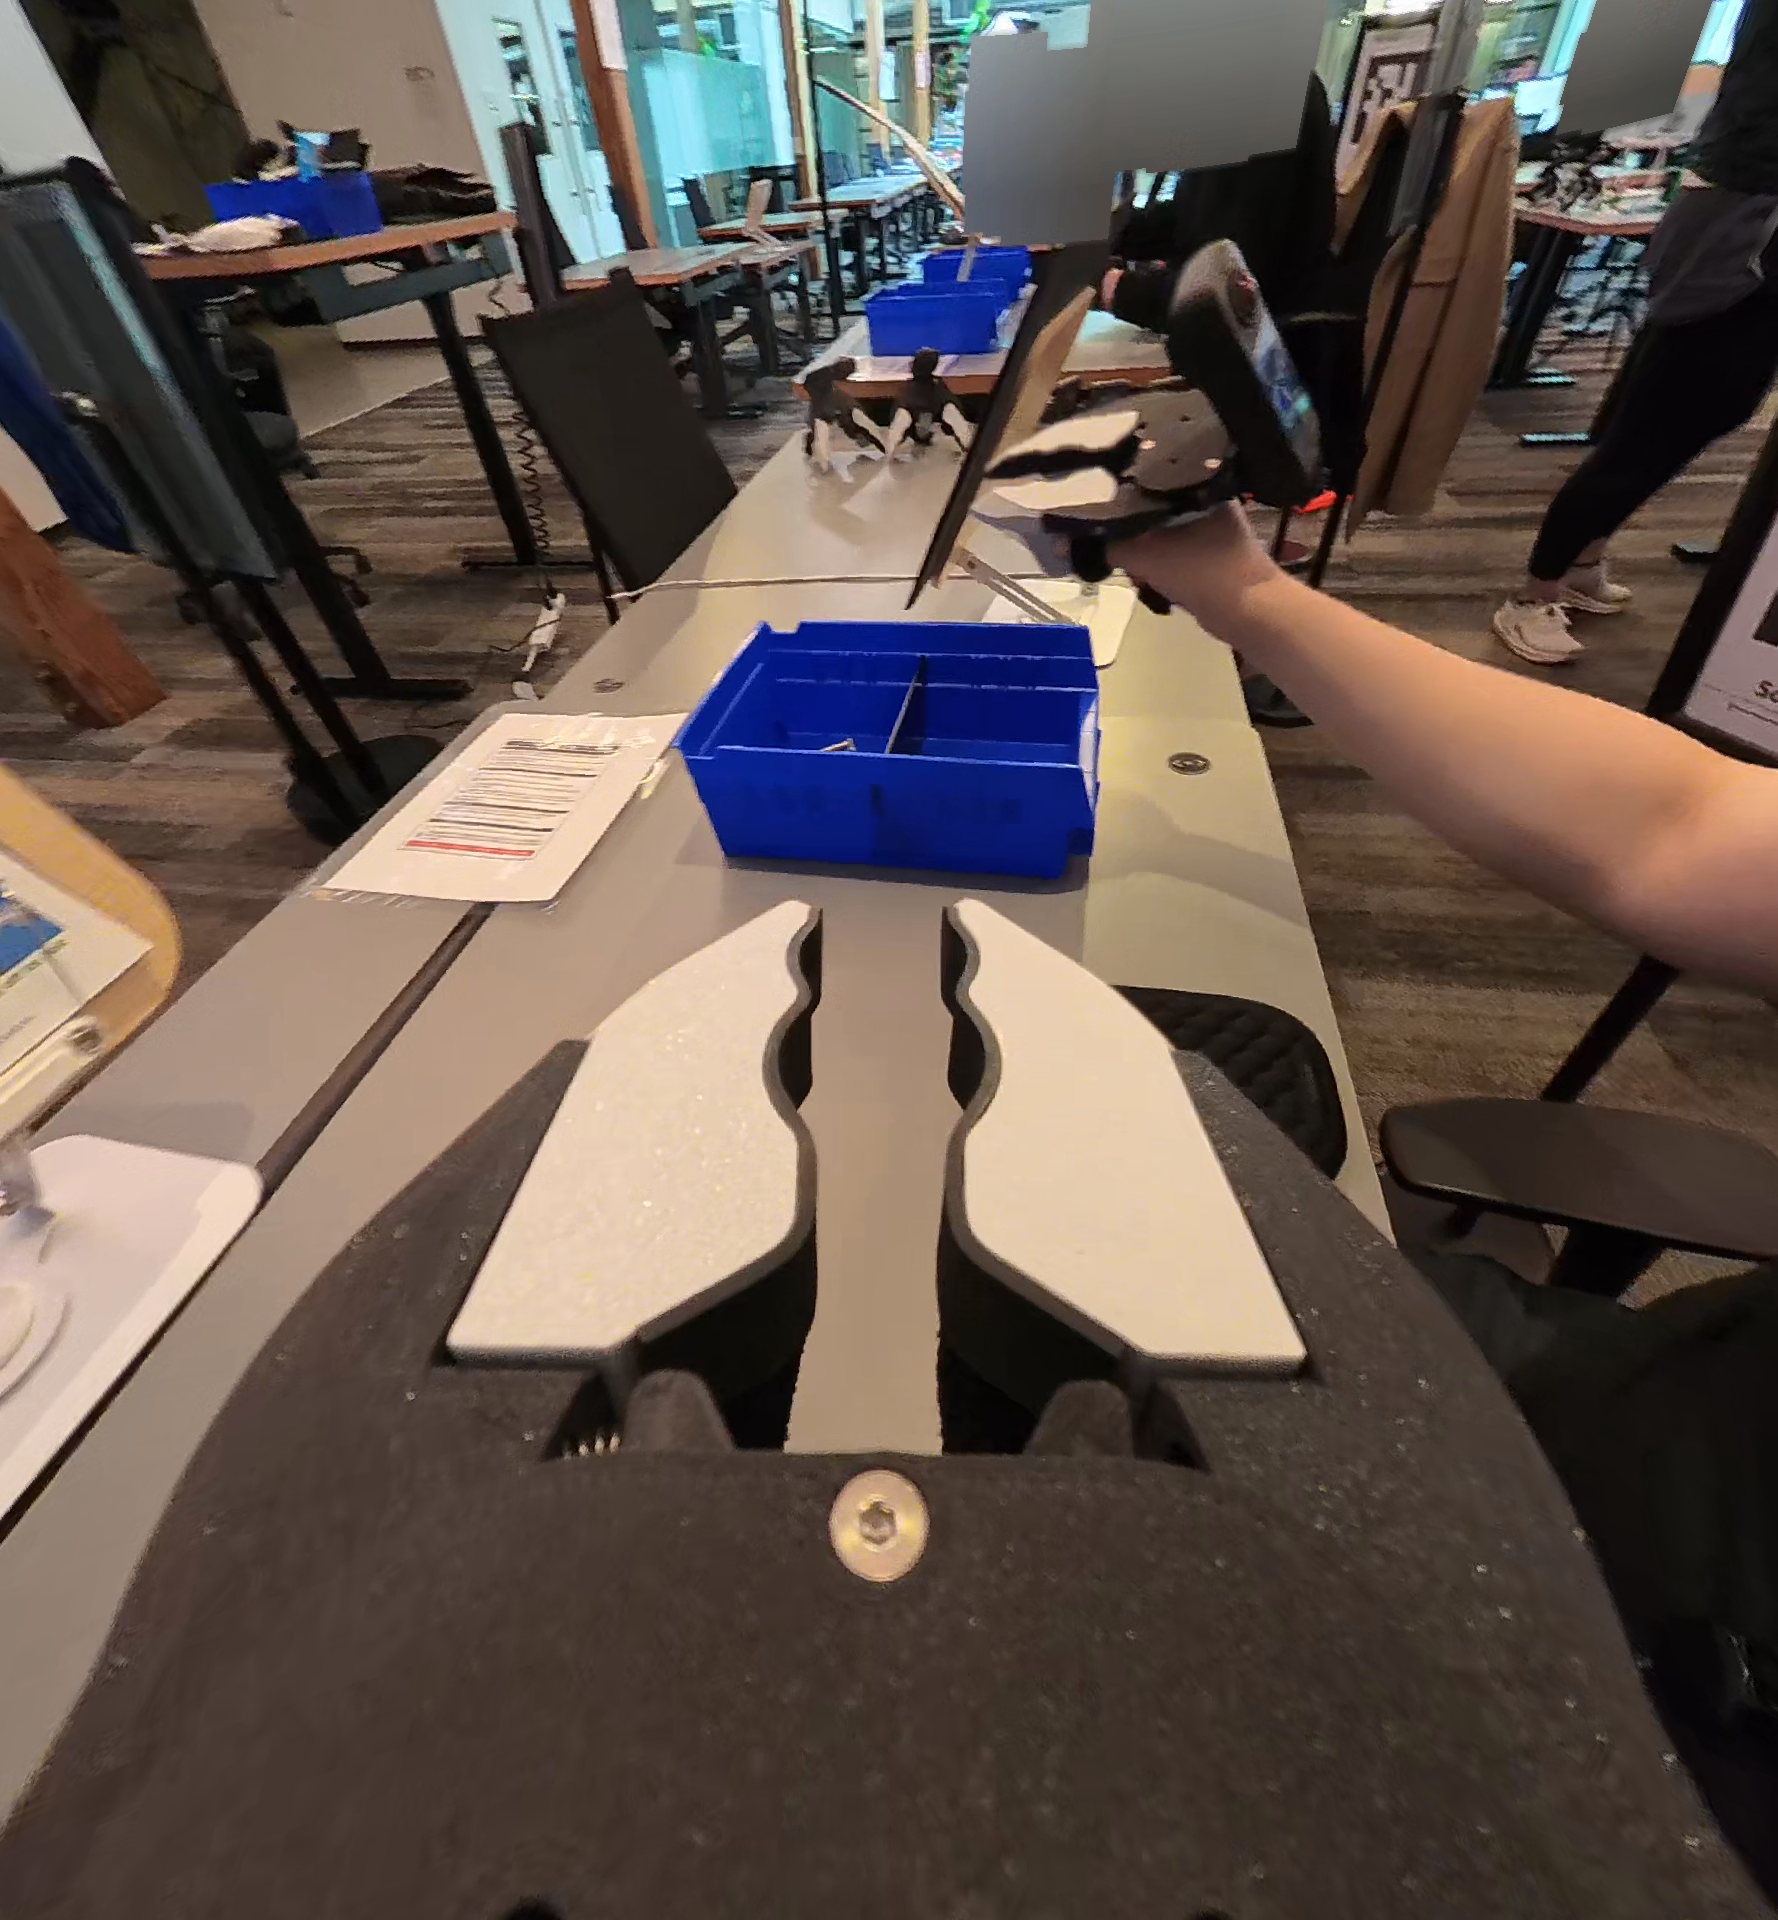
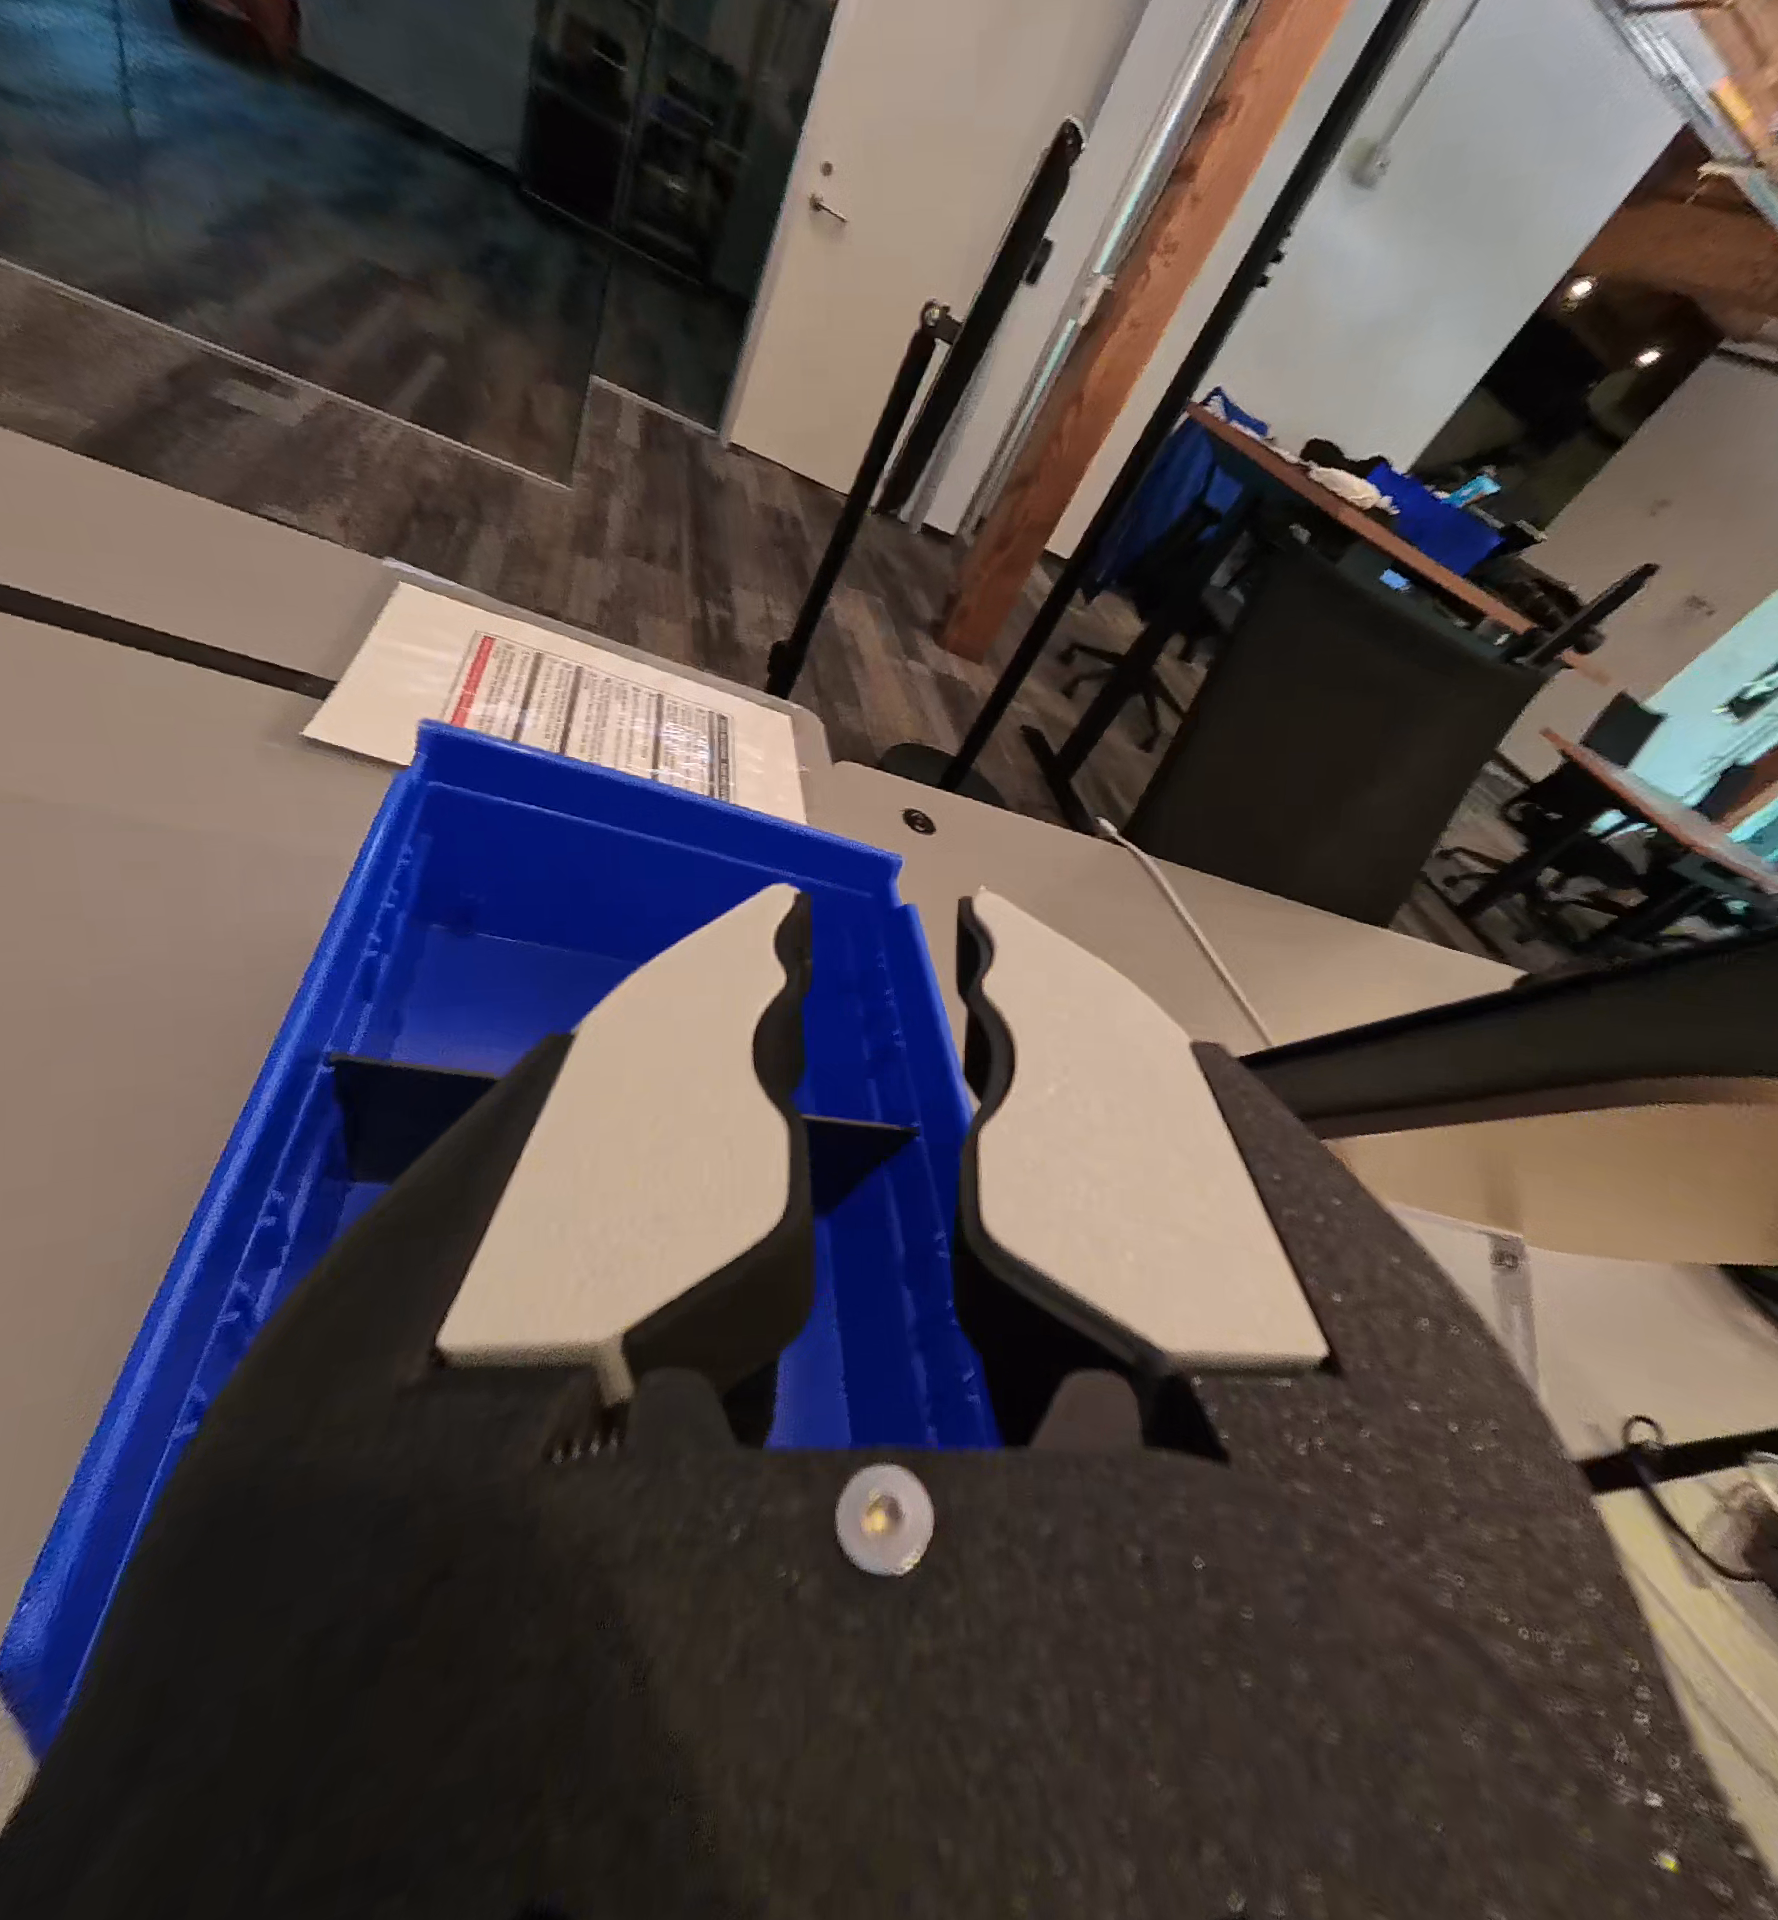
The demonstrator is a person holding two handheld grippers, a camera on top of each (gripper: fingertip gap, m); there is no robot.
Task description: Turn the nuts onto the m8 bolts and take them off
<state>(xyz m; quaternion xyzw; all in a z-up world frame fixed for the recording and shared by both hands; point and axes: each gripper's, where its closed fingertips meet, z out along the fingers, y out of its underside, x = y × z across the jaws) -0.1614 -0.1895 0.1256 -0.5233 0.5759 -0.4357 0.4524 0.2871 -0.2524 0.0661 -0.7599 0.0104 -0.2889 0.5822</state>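
- Blue plastic bin (image 1: 890, 764) stands on the grey desk (image 1: 594, 997), split by a dark divider (image 1: 906, 715) into compartments.
- One small metal part (image 1: 835, 744), bolt or nut not distinguishable, lies in the bin's left compartment beside the divider.
- Left gripper (image 1: 880, 925) hovers over the desk just short of the bin; jaws spread, nothing between them.
- Right gripper (image 2: 883, 914) is held above the bin's right end, tilted down toward its interior; jaws spread, empty. In the left wrist view it appears raised beyond the bin (image 1: 1061, 473).
- Laminated printed sheet (image 1: 500, 805) lies flat on the desk just left of the bin.
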